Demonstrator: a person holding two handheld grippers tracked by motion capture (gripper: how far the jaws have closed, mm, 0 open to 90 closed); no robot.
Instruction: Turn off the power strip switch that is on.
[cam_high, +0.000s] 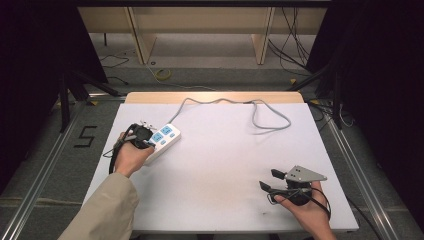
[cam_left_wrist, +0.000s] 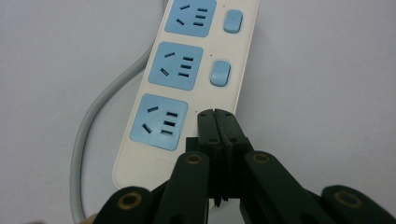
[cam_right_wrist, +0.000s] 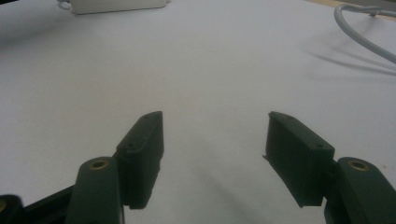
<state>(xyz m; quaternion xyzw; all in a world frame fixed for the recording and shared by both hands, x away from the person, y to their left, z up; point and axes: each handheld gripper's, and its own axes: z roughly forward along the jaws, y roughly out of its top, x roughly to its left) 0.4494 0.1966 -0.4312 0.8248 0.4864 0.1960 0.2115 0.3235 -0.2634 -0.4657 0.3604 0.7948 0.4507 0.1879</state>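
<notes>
The power strip (cam_high: 163, 140) lay on the left part of the white desk (cam_high: 225, 170), angled, its grey cord (cam_high: 260, 117) running off toward the far edge and looping back near the middle. In the left gripper view three blue sockets and two blue rocker switches (cam_left_wrist: 220, 73) were visible; a third switch, if present, sat under the jaws.

The left gripper (cam_left_wrist: 218, 122) stood over the near end of the strip with its jaws clenched flat against each other and nothing between them, tips just beside the nearest socket (cam_left_wrist: 159, 121), where that hidden switch would be expected. Contact with the casing could not be told. The work in hand was judged to be pressing that nearest switch with the closed tips.

The right gripper (cam_right_wrist: 215, 149) rested well apart on the bare desk at the right, jaws released and empty.

Risks noted:
- The strip was unrestrained. A push with any sideways component would probably slide or pivot it on the smooth surface, since the right gripper was too far off to brace it.
- The closed tips were narrow; landing slightly toward the socket could catch a slot edge rather than the rocker.
- The switch was hidden beneath the jaws, so alignment could not be checked from that view.
- The looped cord could drag and twist the strip if it shifted.
</notes>
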